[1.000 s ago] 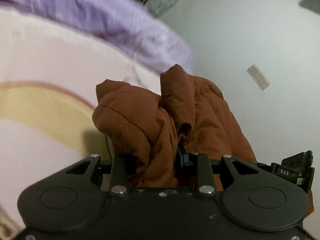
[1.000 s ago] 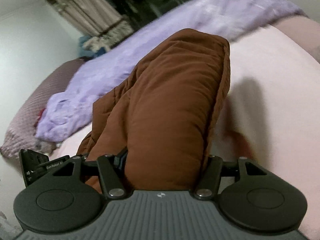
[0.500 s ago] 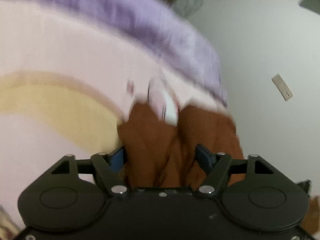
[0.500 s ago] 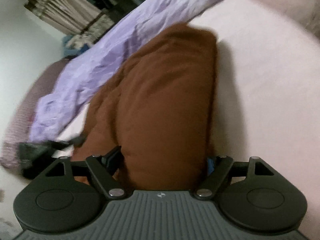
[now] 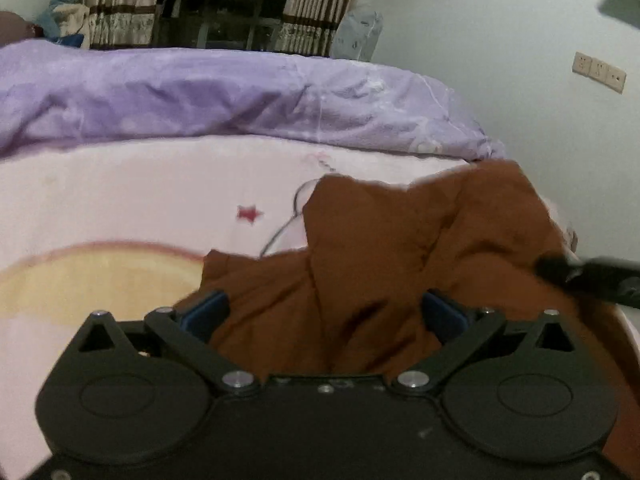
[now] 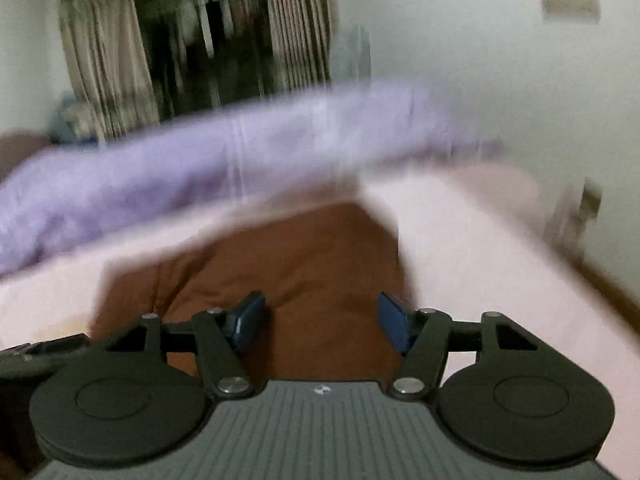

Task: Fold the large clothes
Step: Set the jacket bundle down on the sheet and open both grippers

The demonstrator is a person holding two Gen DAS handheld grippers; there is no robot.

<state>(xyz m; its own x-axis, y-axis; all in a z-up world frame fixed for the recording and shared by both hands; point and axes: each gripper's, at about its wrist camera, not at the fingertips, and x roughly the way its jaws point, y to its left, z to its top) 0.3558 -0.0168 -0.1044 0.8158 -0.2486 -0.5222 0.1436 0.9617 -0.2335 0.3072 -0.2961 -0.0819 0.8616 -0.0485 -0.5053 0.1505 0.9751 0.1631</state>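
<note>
We see the brown jacket [image 5: 400, 248] lying crumpled on the pink bed sheet [image 5: 120, 184], close to the near edge of the bed, toward its right side. Our left tongs [image 5: 324, 312] have just been opening, and now their blue pads [image 5: 206, 310] stand spread wide; a bit of the brown cloth lies loose between them, and they do not squeeze it. Our right tongs [image 6: 320, 320] have just been closing a little, but their blue pads [image 6: 250, 318] are apart too, with the jacket [image 6: 288, 272] under and between them and not pinched. In the left wrist view, the black tip of the right tongs [image 5: 580, 276] pokes in from the right and sits over the jacket's right part. A yellow round shape [image 5: 92, 280] and a small red star [image 5: 249, 214] are printed on the sheet to the left of the jacket. A long purple blanket [image 5: 224, 96] is bunched along the far edge of the bed. Behind it hang striped curtains [image 5: 120, 0] by a dark opening. A white wall [image 5: 500, 40] with a socket plate [image 5: 598, 72] is on the right. The right wrist view is very blurry, so small things there are hard to tell.
</note>
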